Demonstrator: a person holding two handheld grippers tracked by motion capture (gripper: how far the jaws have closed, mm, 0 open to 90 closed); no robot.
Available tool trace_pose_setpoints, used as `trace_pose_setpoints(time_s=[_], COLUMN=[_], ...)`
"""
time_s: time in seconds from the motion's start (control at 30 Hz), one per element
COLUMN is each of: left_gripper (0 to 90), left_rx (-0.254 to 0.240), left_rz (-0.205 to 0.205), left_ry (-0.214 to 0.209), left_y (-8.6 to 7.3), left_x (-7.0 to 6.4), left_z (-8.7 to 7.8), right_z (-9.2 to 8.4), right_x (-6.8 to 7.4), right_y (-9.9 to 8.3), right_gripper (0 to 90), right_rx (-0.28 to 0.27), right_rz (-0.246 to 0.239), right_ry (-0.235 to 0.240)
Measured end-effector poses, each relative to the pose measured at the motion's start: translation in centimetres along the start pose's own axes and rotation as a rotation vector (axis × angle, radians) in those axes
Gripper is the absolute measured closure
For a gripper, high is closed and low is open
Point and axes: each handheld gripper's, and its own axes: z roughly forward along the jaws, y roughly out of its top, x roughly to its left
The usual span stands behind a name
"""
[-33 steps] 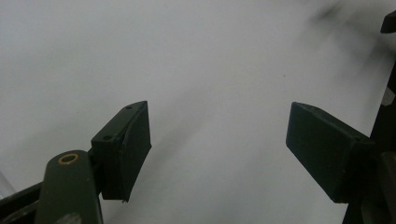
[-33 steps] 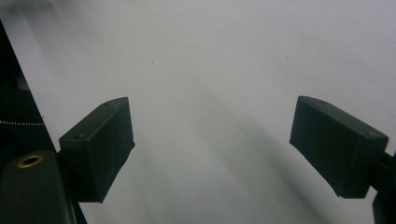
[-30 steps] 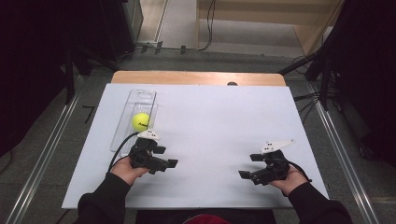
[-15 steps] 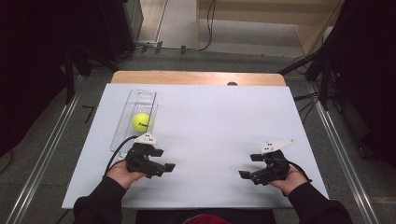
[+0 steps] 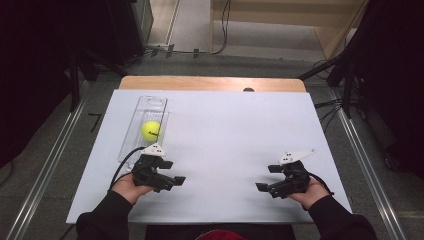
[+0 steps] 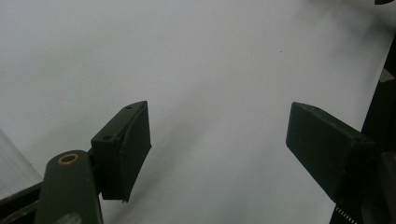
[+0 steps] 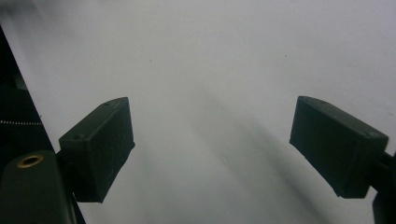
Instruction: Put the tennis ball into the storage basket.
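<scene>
A yellow tennis ball (image 5: 150, 130) lies in a long clear plastic tray (image 5: 151, 102) on the left of the white table surface (image 5: 225, 125). Just in front of the tray's near end, a hand holds my left gripper (image 5: 173, 172), jaws wide apart and pointing right, apart from the ball. At the near right my right gripper (image 5: 266, 178) points left, also open. In the left gripper view, the left gripper (image 6: 217, 112) has only bare white surface between its pads (image 6: 135, 140). The right gripper (image 7: 210, 105) frames bare white surface too.
A strip of wooden tabletop (image 5: 210, 83) shows behind the white sheet, with a small dark object (image 5: 248, 90) at its edge. Metal rails (image 5: 47, 165) run along both sides of the table. Cables and dark stands sit on the floor beyond.
My left gripper has drifted slightly toward the near edge of the table, away from the tray. The right gripper and the ball have stayed put.
</scene>
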Motion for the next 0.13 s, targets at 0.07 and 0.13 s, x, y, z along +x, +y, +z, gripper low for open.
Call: trace_pose_setpoints(time_s=[0.07,0.13], left_gripper=[22.5,22.5], left_rx=[-0.001,-0.003], left_rz=[0.000,-0.001], left_ry=[-0.001,0.000], left_y=[-0.01,-0.01], left_x=[0.02,0.03], left_z=[0.01,0.01], right_z=[0.00,0.00], right_x=[0.01,0.00], right_y=[0.00,0.00], right_gripper=[11.6,11.6], right_rx=[0.000,0.000], right_rz=[-0.001,0.000], right_ry=[0.000,0.001])
